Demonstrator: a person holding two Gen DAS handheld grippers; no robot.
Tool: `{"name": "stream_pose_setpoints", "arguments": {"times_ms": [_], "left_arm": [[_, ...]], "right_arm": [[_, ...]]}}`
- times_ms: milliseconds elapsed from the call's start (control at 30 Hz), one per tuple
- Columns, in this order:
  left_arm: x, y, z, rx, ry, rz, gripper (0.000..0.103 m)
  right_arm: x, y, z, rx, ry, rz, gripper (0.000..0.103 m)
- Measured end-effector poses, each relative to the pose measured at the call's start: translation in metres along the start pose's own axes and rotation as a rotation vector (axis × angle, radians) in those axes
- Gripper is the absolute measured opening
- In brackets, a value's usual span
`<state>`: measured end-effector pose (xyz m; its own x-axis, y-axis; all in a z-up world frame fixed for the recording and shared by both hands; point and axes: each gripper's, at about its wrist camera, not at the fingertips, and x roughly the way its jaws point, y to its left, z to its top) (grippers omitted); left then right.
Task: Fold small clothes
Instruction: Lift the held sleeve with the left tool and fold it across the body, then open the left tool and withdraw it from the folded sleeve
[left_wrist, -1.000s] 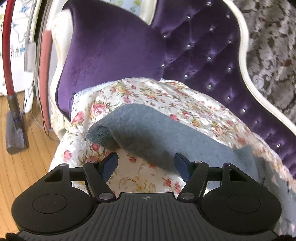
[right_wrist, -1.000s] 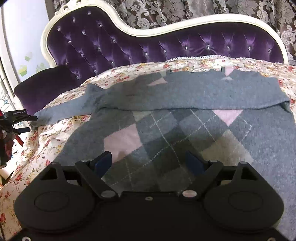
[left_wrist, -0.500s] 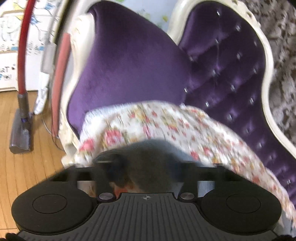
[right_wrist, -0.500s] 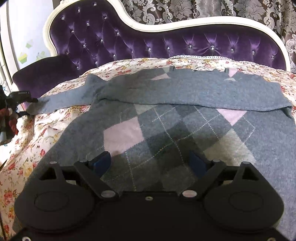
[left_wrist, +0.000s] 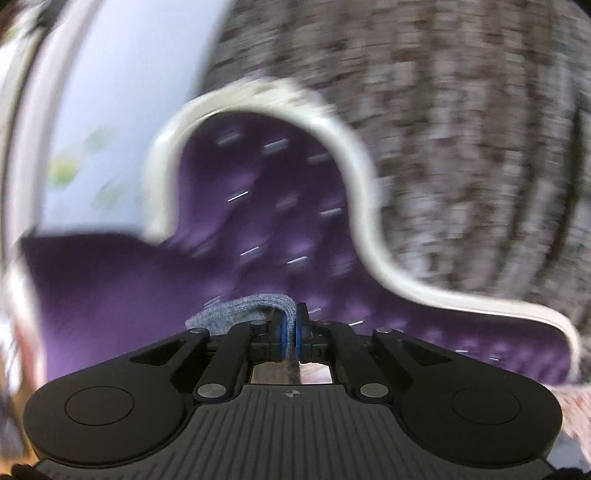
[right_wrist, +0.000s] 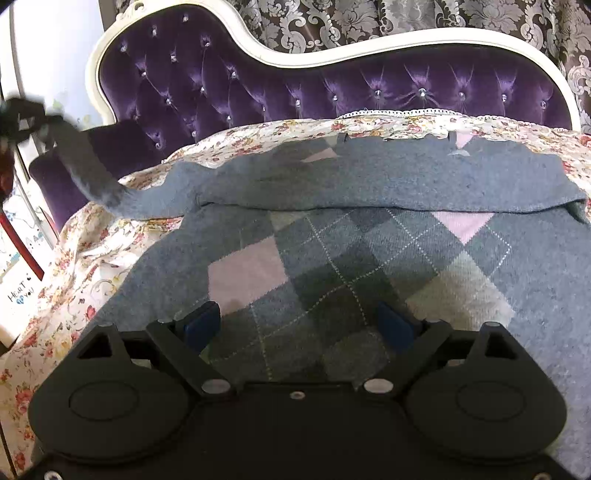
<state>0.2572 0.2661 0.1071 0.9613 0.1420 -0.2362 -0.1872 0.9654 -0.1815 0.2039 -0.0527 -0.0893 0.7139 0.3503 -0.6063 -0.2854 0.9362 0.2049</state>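
Purple tufted sofa (right_wrist: 369, 88) under a floral cover (right_wrist: 74, 266). Spread flat across that cover, a grey argyle sweater (right_wrist: 369, 266), top edge folded toward the sofa back. Off its left side, sleeve (right_wrist: 88, 166) lifted clear of the cover, cuff clamped between left gripper (left_wrist: 295, 325) fingers. Above the sweater's near edge, right gripper (right_wrist: 299, 325) with fingers wide apart, holding nothing.

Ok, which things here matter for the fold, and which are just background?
In play:
- argyle sweater
- its grey sleeve, pinched in the left gripper
- right gripper, open over the sweater

Background:
- floral cover
- purple sofa back
- patterned curtain
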Motion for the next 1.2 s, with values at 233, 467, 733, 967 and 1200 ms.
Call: {"name": "stream_pose_setpoints", "arguments": {"times_ms": [233,467,733,967,1200], "left_arm": [[0.014,-0.143,0.005,0.151,-0.014,-0.289,0.004],[0.040,-0.271,-0.072,0.295,0.157,-0.486,0.006],[0.064,-0.324,-0.152,0.372,0.395,-0.589,0.045],[0.036,-0.285,-0.129,0.322,0.350,-0.548,0.067],[0.012,-0.215,-0.150,0.364,0.374,-0.294,0.067]], "right_arm": [[-0.002,-0.005,-0.001,0.032,-0.017,0.021,0.093],[-0.004,-0.009,-0.001,0.058,-0.028,0.035,0.093],[-0.004,-0.012,-0.001,0.079,-0.032,0.043,0.093],[-0.004,-0.011,-0.001,0.076,-0.029,0.040,0.093],[-0.003,-0.008,0.000,0.057,-0.018,0.031,0.094]]}}
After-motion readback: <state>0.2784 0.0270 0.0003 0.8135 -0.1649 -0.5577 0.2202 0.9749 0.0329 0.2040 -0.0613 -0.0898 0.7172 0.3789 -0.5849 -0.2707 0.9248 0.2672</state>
